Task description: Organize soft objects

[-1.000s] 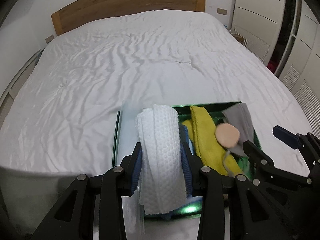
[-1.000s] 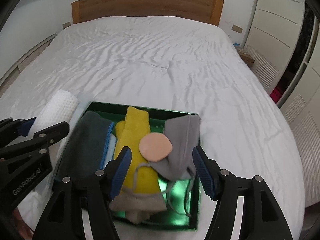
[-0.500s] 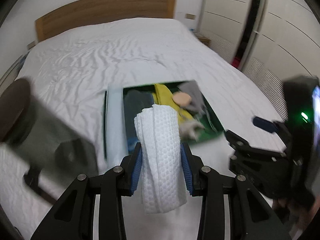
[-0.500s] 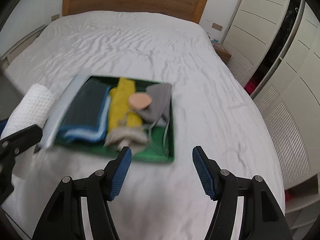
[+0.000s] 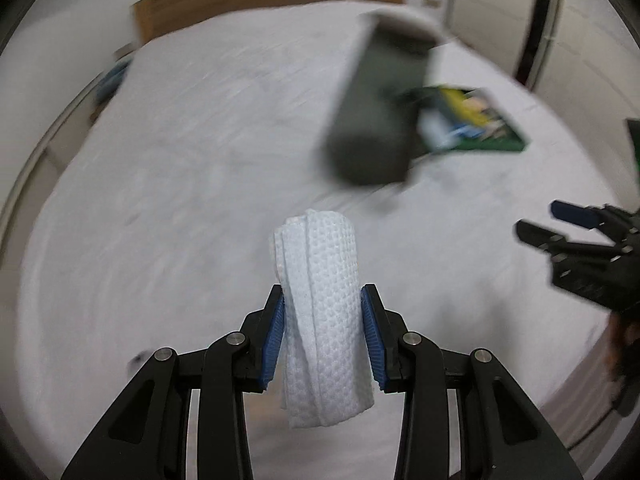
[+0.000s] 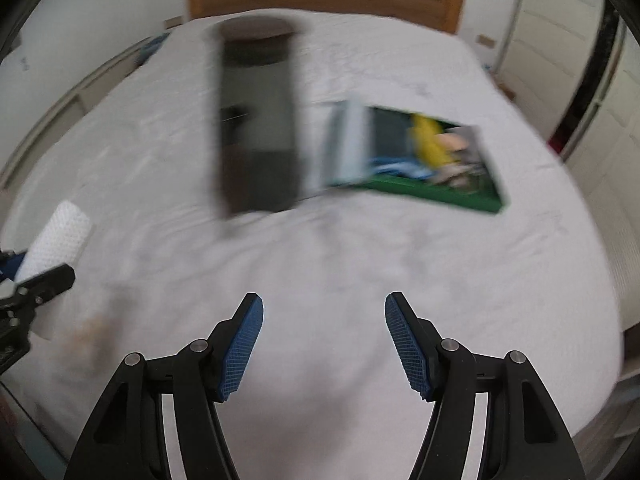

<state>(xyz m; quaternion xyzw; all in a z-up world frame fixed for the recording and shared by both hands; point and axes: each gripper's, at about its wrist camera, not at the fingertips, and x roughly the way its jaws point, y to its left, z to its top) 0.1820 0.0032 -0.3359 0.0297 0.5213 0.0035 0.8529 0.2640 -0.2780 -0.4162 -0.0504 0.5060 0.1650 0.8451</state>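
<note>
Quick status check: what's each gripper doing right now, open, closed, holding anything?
Left gripper: closed on the rolled white waffle towel.
Right gripper: open, holding nothing.

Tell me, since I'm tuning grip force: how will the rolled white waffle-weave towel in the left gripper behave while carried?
The rolled white waffle-weave towel is likely soft and floppy: its lower end hangs loose below the left gripper. Its layers look squeezed between the blue pads, so it probably compresses rather than slips. It seems light, and the textured weave should grip well.
</note>
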